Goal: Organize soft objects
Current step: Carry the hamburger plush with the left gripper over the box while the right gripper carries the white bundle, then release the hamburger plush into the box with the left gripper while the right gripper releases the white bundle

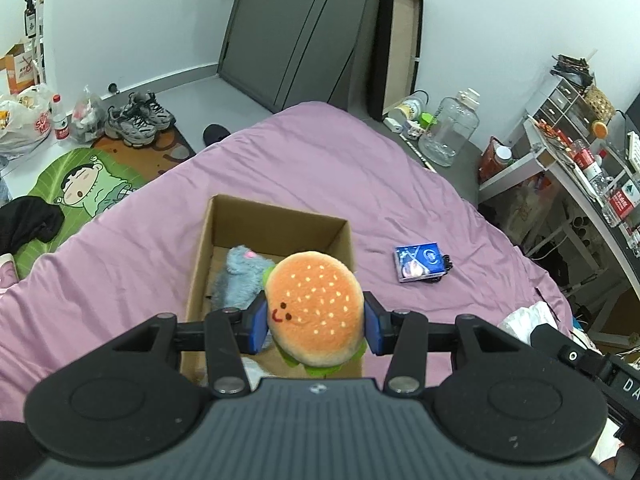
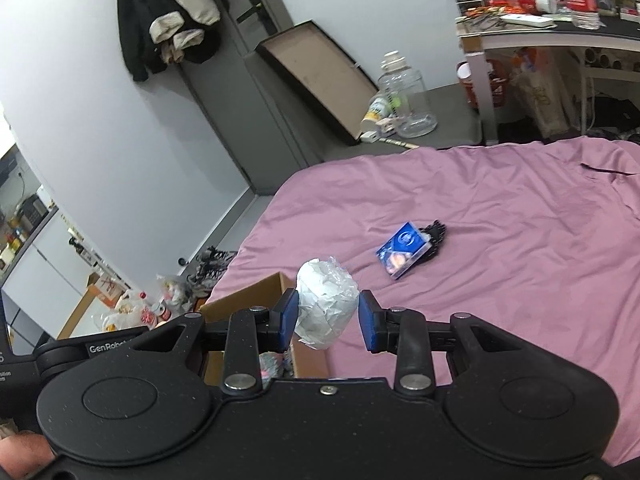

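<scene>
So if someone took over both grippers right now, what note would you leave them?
Left gripper: shut on the burger plush, held above the cardboard box on the purple bed.
Right gripper: holds a white wrapped bundle beside the box.
Done: grey plush is in the box.
Left: drop in the burger, then the bundle. The blue packet lies apart on the bed.

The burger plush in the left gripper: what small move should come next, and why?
Probably open the left gripper and let the burger plush drop. Its fingers clamp the plush directly above the open cardboard box, where a grey-blue plush already lies with free floor beside it. The right gripper, holding a white wrapped bundle, stays outside the box.
</scene>
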Tool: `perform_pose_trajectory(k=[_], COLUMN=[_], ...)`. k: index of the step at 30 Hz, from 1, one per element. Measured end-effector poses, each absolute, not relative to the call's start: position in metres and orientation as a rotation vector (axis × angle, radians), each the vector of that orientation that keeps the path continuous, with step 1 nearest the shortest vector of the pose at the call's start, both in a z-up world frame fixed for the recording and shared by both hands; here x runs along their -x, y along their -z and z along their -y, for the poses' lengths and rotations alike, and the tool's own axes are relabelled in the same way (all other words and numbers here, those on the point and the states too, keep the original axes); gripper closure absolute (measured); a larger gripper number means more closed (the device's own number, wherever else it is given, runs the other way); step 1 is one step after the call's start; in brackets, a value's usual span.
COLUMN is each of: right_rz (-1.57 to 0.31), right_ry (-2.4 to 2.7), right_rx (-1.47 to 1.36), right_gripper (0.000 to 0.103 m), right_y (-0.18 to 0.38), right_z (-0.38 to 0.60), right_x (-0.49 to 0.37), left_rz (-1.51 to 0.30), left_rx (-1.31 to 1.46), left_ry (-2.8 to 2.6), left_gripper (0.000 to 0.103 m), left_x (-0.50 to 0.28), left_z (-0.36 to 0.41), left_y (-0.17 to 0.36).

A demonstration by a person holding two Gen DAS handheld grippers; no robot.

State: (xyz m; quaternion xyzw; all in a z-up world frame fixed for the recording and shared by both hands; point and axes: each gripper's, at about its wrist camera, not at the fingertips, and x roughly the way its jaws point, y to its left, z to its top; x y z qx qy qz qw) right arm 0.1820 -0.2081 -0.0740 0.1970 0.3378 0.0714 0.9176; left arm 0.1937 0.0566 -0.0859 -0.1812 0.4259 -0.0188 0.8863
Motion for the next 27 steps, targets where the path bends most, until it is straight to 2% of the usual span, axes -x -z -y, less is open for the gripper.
perform_pose_trajectory(k=[22, 24, 26, 27], right_rz=[-0.822, -0.842, -0.872, -0.872], right_ry=[-0.279, -0.298, -0.302, -0.3], right_rx=[-0.351, -0.354, -0.378, -0.388], right_gripper=[0.07, 0.067, 0.053, 0.053], right_y=[0.105, 0.11, 0.115, 0.116], right_z=[0.129, 0.122, 0.121, 0.122], right_x=[-0.209, -0.212, -0.214, -0.214], left_rz=[-0.965, -0.976, -0.989, -0.993], left_rx=[0.431, 0.431, 0.432, 0.433], left_ry=[0.016, 0.018, 0.016, 0.017], left_gripper=[0.057, 0.057, 0.057, 0.057], left_x=[-0.219, -0.22, -0.22, -0.22], left_z=[-0.099, -0.099, -0.098, -0.098], left_y=[0.127, 0.132, 0.136, 0.137])
